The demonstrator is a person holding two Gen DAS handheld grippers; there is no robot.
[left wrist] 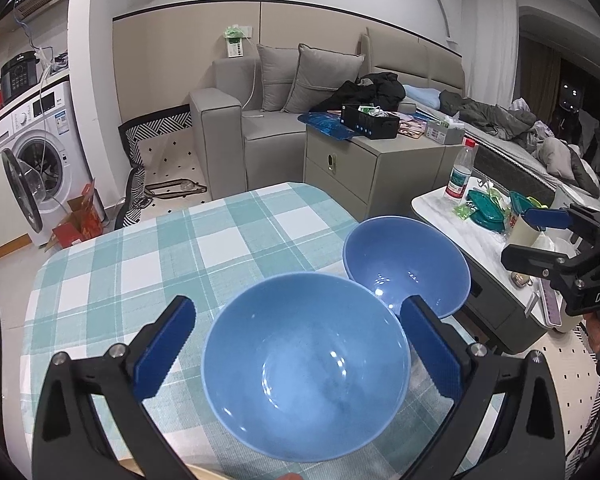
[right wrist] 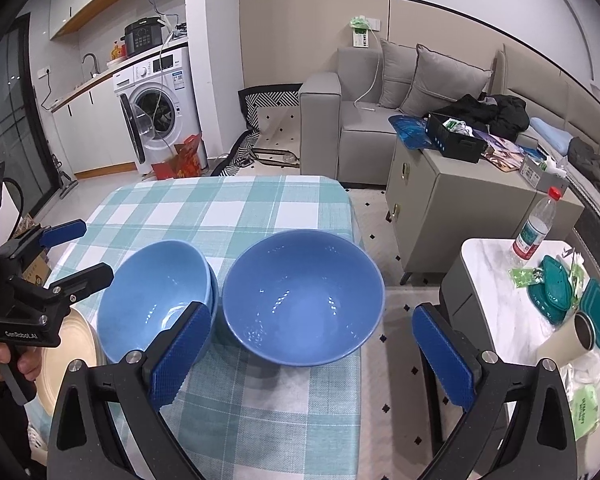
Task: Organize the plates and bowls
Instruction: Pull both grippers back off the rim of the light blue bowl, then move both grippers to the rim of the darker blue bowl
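Note:
Two blue bowls stand side by side on a green-and-white checked tablecloth [left wrist: 140,264]. My left gripper [left wrist: 300,308] is open, its blue pads [left wrist: 164,352] on either side of the near bowl [left wrist: 306,364] without touching it. In the right wrist view this left bowl [right wrist: 156,296] looks nested in another one. My right gripper [right wrist: 311,312] is open wide around the right bowl [right wrist: 304,296], also seen further off in the left wrist view [left wrist: 406,266], with gaps on both sides. A cream plate [right wrist: 66,356] lies at the left, below the left gripper [right wrist: 82,250]. The right gripper [left wrist: 536,238] shows at the right edge.
The right bowl sits close to the table's right edge [right wrist: 356,360]. Beyond it stands a white side table [right wrist: 488,264] with a water bottle [right wrist: 534,228], teal containers [right wrist: 556,292] and a cup [right wrist: 568,336]. A grey cabinet [right wrist: 440,200], a sofa and a washing machine [right wrist: 160,108] lie further back.

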